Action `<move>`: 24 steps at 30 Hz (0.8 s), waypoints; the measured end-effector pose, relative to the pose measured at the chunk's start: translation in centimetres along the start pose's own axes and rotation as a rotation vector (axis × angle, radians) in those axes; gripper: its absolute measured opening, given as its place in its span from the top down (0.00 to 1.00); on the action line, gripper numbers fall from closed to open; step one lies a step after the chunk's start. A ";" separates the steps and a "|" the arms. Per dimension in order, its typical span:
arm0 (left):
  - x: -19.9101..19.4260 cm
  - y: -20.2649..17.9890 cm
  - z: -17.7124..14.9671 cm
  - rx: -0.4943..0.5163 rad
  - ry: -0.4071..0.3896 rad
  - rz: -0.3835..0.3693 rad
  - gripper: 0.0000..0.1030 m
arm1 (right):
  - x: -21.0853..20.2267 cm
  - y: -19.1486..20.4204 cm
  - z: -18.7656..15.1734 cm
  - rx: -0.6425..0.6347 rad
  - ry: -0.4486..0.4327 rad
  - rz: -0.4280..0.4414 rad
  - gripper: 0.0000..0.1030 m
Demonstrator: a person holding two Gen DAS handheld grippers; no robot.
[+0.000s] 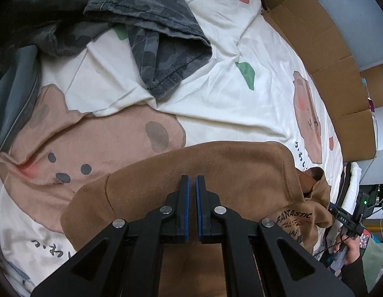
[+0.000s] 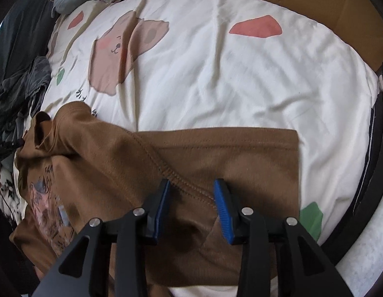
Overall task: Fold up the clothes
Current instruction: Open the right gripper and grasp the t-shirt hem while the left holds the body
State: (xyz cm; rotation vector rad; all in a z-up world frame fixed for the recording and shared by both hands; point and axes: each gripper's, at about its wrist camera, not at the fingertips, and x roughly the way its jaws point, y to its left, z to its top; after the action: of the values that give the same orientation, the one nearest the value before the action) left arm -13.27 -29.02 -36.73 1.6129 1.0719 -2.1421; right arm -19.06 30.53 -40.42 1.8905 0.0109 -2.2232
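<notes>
mid-fold on brown top (image 2: pixel 216 153). left gripper (image 1: pixel 192 180) closed, empty; right gripper (image 2: pixel 192 185) apart over seam. next: pinch, fold.

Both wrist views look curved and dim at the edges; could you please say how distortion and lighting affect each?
Left wrist view: fisheye bends the cardboard into an arc, with dark corners; the brown sweatshirt stays sharp. Right wrist view: same bowing, the bedsheet brightly lit, shadow beneath the right hand-held gripper.
</notes>
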 end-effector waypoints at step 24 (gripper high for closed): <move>0.2 0.6 0.1 -0.005 0.014 0.007 0.96 | 0.1 -1.2 -1.8 -0.295 0.051 -0.037 0.55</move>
State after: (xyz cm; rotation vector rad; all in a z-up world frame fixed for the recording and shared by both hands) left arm -13.05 -29.50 -37.12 1.6287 1.0738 -2.1252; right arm -17.54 31.97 -41.02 1.7961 0.3638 -2.0610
